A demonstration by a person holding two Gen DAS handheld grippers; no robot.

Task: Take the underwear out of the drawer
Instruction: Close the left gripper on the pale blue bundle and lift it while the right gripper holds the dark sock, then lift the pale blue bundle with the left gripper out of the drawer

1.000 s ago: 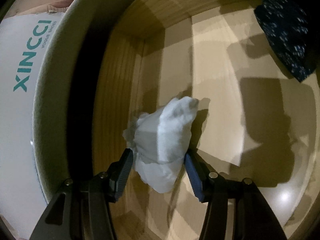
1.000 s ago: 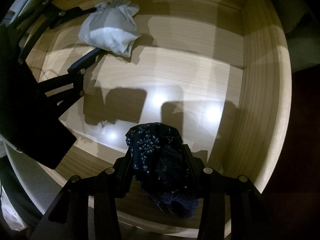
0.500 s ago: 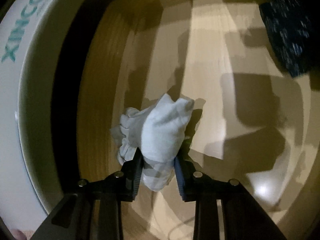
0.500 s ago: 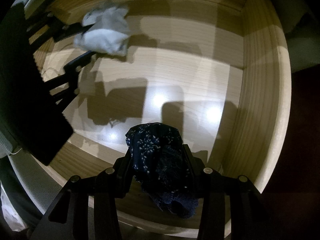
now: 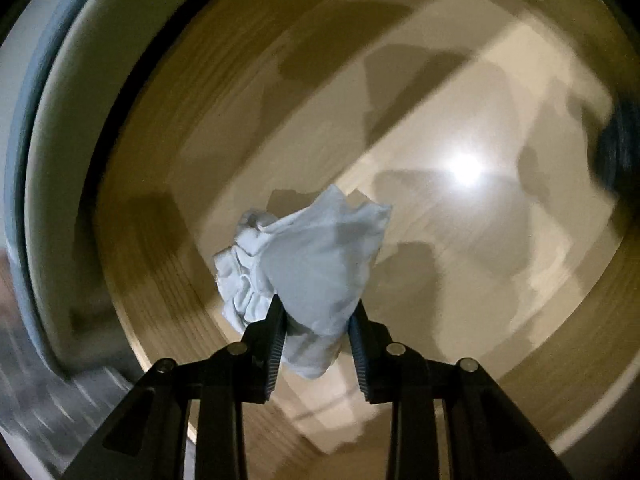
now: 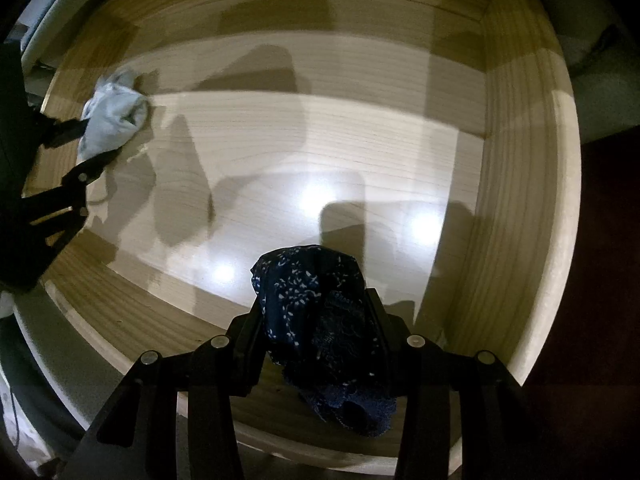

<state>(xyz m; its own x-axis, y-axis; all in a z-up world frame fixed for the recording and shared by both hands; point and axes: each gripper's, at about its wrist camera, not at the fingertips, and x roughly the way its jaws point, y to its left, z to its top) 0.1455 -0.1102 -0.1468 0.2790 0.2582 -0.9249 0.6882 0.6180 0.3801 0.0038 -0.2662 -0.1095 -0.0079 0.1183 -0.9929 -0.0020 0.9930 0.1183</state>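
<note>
Wooden drawer (image 6: 524, 168): light, glossy bottom panel with horizontal grain, darker grained side walls, pale rim. Three bright light reflections and broad shadows lie across the bottom. Surroundings outside the drawer are dark; a grey-white panel (image 5: 52, 152) borders its left side.

Right gripper (image 6: 318, 312): clamped on dark blue, white-speckled lace underwear (image 6: 320, 320), held above the near wall.

Left gripper (image 5: 318, 312): clamped on crumpled white underwear (image 5: 312, 264), held at the drawer's far left, above the bottom. Left view is motion-blurred.
</note>
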